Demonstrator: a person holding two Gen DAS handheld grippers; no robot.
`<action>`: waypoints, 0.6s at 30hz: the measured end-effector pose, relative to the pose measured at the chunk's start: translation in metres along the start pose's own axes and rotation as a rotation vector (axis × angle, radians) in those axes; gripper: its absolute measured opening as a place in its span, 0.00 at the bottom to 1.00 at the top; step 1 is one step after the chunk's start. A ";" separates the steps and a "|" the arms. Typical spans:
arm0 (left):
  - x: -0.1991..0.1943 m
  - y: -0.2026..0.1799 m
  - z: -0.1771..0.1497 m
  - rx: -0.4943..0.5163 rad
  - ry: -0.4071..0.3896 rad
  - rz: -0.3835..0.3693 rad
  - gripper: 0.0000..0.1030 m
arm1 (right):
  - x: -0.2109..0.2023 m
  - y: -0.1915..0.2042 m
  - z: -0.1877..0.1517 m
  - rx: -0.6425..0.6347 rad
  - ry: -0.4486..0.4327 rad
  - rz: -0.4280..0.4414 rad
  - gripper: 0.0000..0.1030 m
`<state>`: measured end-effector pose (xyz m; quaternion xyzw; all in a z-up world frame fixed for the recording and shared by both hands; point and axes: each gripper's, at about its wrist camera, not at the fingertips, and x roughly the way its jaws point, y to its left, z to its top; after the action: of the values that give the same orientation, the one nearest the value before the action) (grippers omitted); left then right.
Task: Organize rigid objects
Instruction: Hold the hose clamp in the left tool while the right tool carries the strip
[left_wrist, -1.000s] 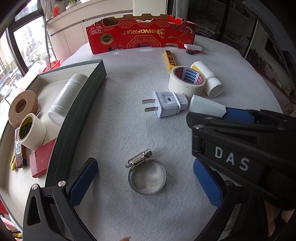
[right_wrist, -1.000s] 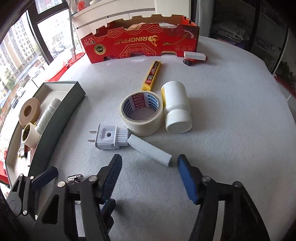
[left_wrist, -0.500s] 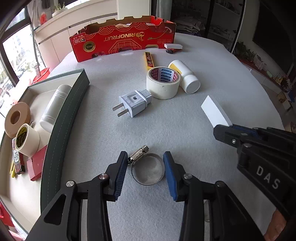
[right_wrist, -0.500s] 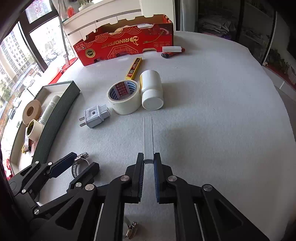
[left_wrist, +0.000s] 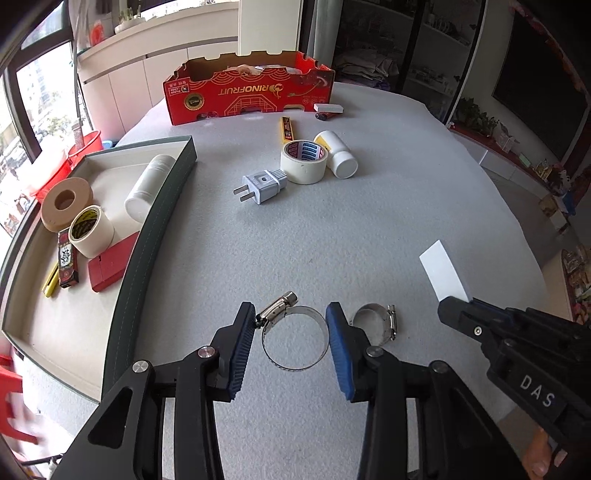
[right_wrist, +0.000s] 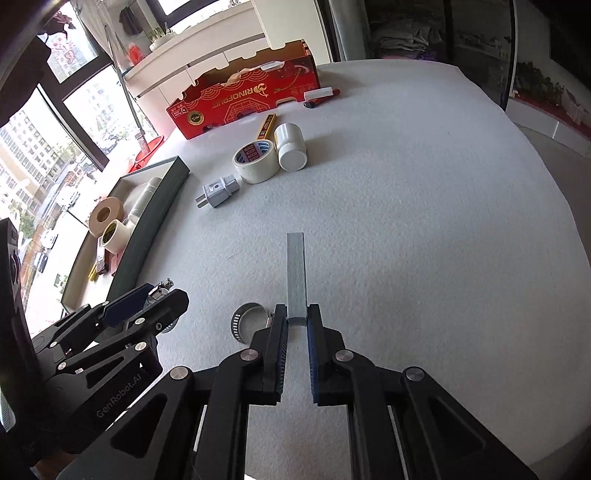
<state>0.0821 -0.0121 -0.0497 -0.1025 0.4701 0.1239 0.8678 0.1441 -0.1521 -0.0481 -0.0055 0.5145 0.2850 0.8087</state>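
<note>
A metal hose clamp (left_wrist: 295, 339) hangs a little above the grey table, and my left gripper (left_wrist: 291, 321) is shut on it, blue pads pressing on both sides of the ring. A second hose clamp (left_wrist: 375, 325) lies on the table just right of it. My right gripper (right_wrist: 296, 314) is shut on the end of a flat white block (right_wrist: 296, 273), which sticks out forward, clear of the table. In the left wrist view the right gripper (left_wrist: 454, 308) and the white block (left_wrist: 443, 271) are at the right. The left gripper (right_wrist: 147, 299) shows at the lower left of the right wrist view.
A green-walled tray (left_wrist: 155, 236) at the left holds tape rolls, a white bottle and a red block. Further back lie a white plug (left_wrist: 262, 182), a tape roll (left_wrist: 303, 161), a white bottle (left_wrist: 338, 158) and a yellow stick (left_wrist: 286, 129). A red cardboard box (left_wrist: 251, 96) stands behind.
My left gripper closed on the hose clamp and lifted it. My right gripper closed on the white block beside the plug and carried it up and away from the plug.
</note>
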 end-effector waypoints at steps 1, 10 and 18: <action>-0.004 -0.003 -0.004 0.004 0.001 -0.007 0.41 | -0.002 0.000 -0.005 0.003 0.003 -0.001 0.11; -0.031 -0.028 -0.038 0.080 -0.019 -0.052 0.41 | -0.013 -0.003 -0.041 0.052 0.025 0.000 0.11; -0.042 -0.022 -0.052 0.073 -0.028 -0.064 0.41 | -0.018 0.001 -0.061 0.077 0.039 -0.008 0.11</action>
<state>0.0261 -0.0528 -0.0410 -0.0838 0.4586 0.0803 0.8810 0.0881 -0.1779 -0.0616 0.0180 0.5405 0.2619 0.7994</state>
